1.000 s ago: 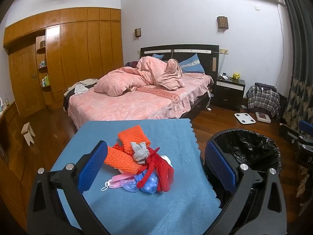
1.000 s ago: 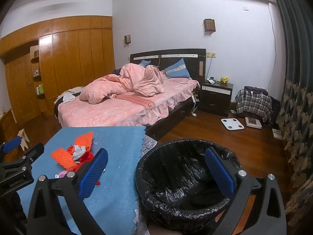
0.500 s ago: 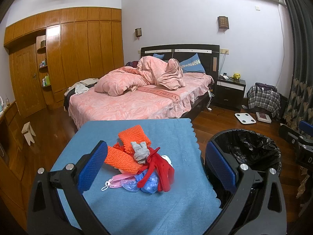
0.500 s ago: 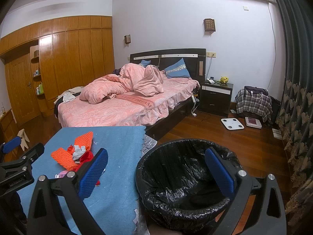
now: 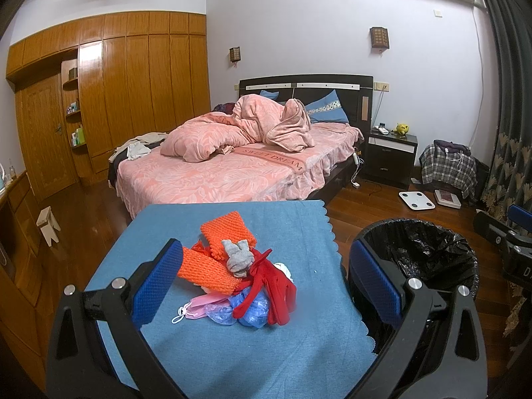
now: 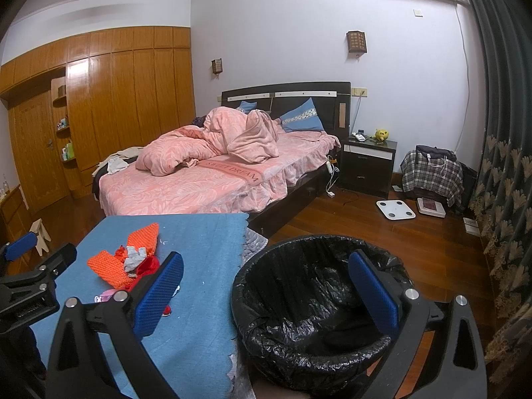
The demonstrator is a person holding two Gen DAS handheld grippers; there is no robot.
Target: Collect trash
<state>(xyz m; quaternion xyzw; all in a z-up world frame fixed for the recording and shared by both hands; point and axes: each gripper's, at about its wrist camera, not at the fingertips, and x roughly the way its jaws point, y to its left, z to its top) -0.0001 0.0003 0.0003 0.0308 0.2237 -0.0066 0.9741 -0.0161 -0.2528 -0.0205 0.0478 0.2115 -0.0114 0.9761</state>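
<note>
Bedroom with a pink-covered bed (image 5: 232,173) at the back and wood floor around. Nearer, a bench (image 5: 206,349) under a blue cloth, carrying the trash in one heap near its middle. Just beside the bench's right edge, a bin lined with a black bag (image 6: 312,302), open-topped and seemingly empty, though the dark folds hide the bottom. In the heap, two orange knitted pieces (image 5: 212,269), a red glove (image 5: 276,292) draped over a crumpled blue plastic bag (image 5: 252,306), a pink face mask (image 5: 196,307) at the near edge, and a small grey rag (image 5: 237,259) on top. Left hand-held gripper (image 5: 262,282) released, fingers wide apart, held above the bench short of the heap and touching nothing. Right hand-held gripper (image 6: 266,289) likewise spread and holding nothing, poised over the bin's rim. Step in hand, by judgement: the opening approach, nothing yet collected. Next move likely calls for lowering the left one onto the heap, pinching one loose item such as the red glove, then carrying it right and letting go over the bin.
</note>
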